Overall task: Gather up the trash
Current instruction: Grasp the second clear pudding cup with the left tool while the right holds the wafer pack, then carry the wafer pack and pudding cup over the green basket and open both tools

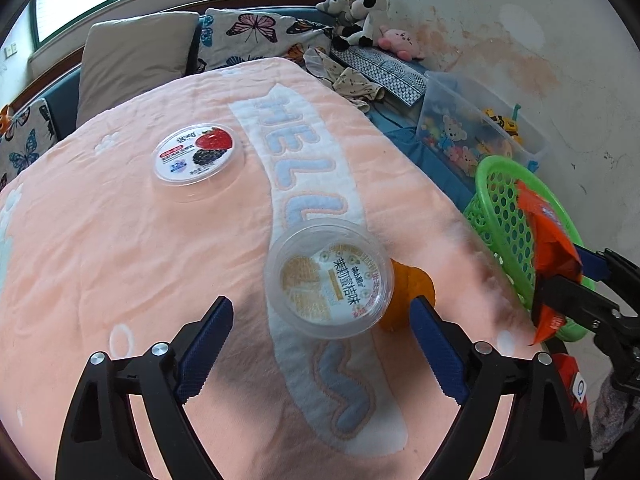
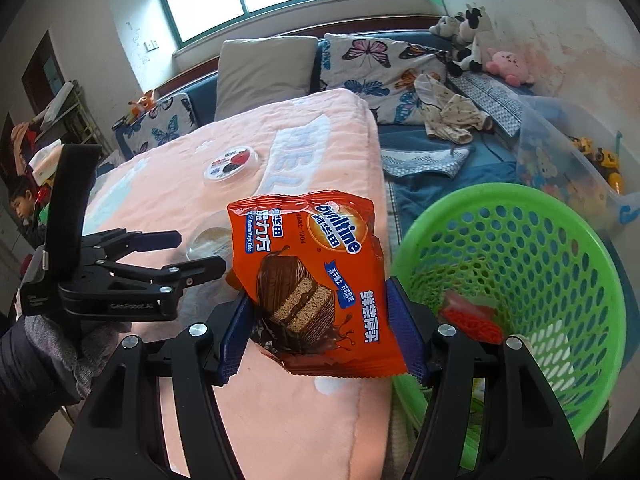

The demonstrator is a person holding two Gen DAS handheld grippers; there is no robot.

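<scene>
A clear plastic cup (image 1: 328, 276) with a yellow label lies on its side on the pink blanket (image 1: 120, 260). My left gripper (image 1: 322, 312) is open just short of the cup, one finger on each side and neither touching it. An orange scrap (image 1: 414, 284) lies behind the cup. A second clear cup with a berry lid (image 1: 198, 160) sits farther back. My right gripper (image 2: 316, 300) is shut on an orange Ovaltine wrapper (image 2: 316, 264), held up beside the green basket (image 2: 520, 216). A red wrapper (image 2: 472, 316) lies inside the basket.
The blanket's right edge drops to a blue bed sheet (image 2: 424, 196) where the basket stands. A clear toy box (image 1: 472, 128) sits behind the basket. Pillows (image 1: 132, 60) and plush toys (image 1: 368, 16) line the back. A person (image 2: 24, 208) is at the far left.
</scene>
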